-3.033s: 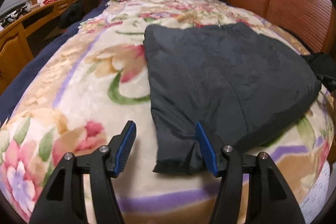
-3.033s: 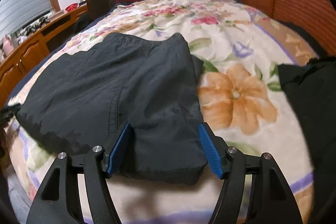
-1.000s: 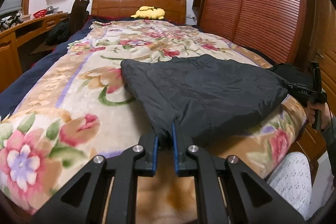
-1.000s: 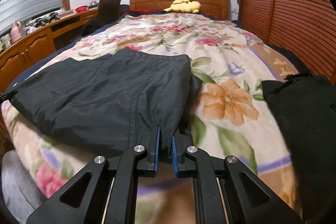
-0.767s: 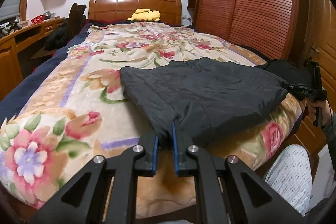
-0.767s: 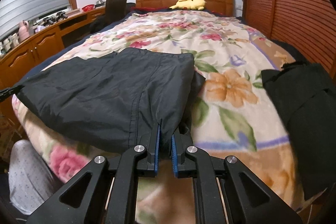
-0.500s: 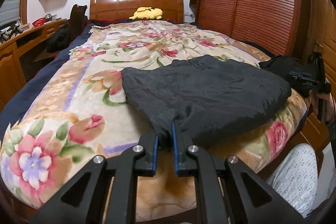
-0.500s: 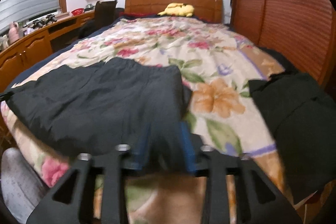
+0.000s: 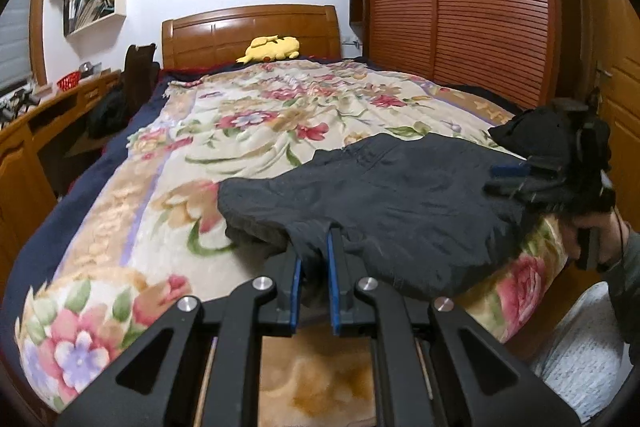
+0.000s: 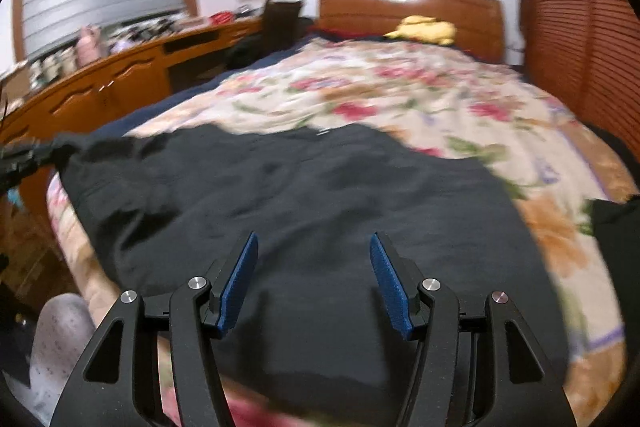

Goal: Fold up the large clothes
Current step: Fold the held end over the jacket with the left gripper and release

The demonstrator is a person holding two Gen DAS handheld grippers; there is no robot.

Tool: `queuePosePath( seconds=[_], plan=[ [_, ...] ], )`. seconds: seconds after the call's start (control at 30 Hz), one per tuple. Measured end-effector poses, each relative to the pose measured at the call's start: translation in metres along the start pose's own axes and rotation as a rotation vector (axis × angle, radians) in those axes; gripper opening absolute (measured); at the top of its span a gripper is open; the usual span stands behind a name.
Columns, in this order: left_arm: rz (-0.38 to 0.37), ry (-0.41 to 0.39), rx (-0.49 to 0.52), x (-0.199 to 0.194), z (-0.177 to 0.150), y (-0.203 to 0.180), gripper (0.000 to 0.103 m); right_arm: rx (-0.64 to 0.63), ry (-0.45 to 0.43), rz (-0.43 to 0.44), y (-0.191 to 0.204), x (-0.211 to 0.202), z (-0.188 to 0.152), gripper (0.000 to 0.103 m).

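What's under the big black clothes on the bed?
The black clothes lie on a flowery blanket that shows all around them. The covered part is hidden.

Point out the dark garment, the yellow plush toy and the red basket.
Dark garment [image 9: 400, 199], left wrist view: middle of its top layer.
Yellow plush toy [image 9: 272, 47], left wrist view: middle of its body.
Red basket [image 9: 69, 81], left wrist view: its side wall.

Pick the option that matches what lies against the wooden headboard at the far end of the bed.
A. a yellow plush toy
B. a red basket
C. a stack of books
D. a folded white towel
A: a yellow plush toy lies at the foot of the headboard, beyond the floral blanket.
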State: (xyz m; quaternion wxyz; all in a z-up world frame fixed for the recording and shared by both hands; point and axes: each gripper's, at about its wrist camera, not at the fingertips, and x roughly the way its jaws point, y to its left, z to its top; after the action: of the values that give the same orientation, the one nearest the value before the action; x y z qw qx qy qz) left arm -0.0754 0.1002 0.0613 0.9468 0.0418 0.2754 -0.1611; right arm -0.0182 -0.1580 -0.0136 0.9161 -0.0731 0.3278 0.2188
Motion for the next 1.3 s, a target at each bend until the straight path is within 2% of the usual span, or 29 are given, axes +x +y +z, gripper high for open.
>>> queuePosePath(
  seconds=[0.1, 0.23, 0.37, 0.5, 0.67, 0.9, 1.1, 1.3],
  plan=[
    [-0.003, -0.004, 0.004, 0.002, 0.006, -0.003, 0.007, -0.037, 0.032, -0.009, 0.014, 0.021, -0.012, 0.060],
    [0.003, -0.005, 0.014, 0.006, 0.011, -0.009, 0.007, 0.005, 0.054, -0.022, 0.010, 0.040, -0.030, 0.060],
    [-0.023, -0.015, 0.001, 0.009, 0.018, -0.014, 0.007, -0.011, 0.049, -0.034, 0.012, 0.039, -0.030, 0.060],
    [-0.061, -0.035, 0.017, 0.010, 0.039, -0.031, 0.006, 0.010, 0.047, -0.018, 0.008, 0.036, -0.030, 0.060],
    [-0.109, -0.038, 0.095, 0.019, 0.071, -0.072, 0.005, 0.013, 0.028, -0.023, -0.002, 0.021, -0.028, 0.060],
    [-0.184, -0.009, 0.169, 0.048, 0.102, -0.136, 0.004, 0.082, -0.022, -0.101, -0.046, -0.018, -0.032, 0.060],
    [-0.268, 0.019, 0.238, 0.071, 0.115, -0.197, 0.003, 0.178, -0.079, -0.150, -0.090, -0.058, -0.039, 0.060],
    [-0.374, 0.069, 0.284, 0.093, 0.115, -0.259, 0.003, 0.219, -0.102, -0.185, -0.113, -0.079, -0.046, 0.060]
  ],
)
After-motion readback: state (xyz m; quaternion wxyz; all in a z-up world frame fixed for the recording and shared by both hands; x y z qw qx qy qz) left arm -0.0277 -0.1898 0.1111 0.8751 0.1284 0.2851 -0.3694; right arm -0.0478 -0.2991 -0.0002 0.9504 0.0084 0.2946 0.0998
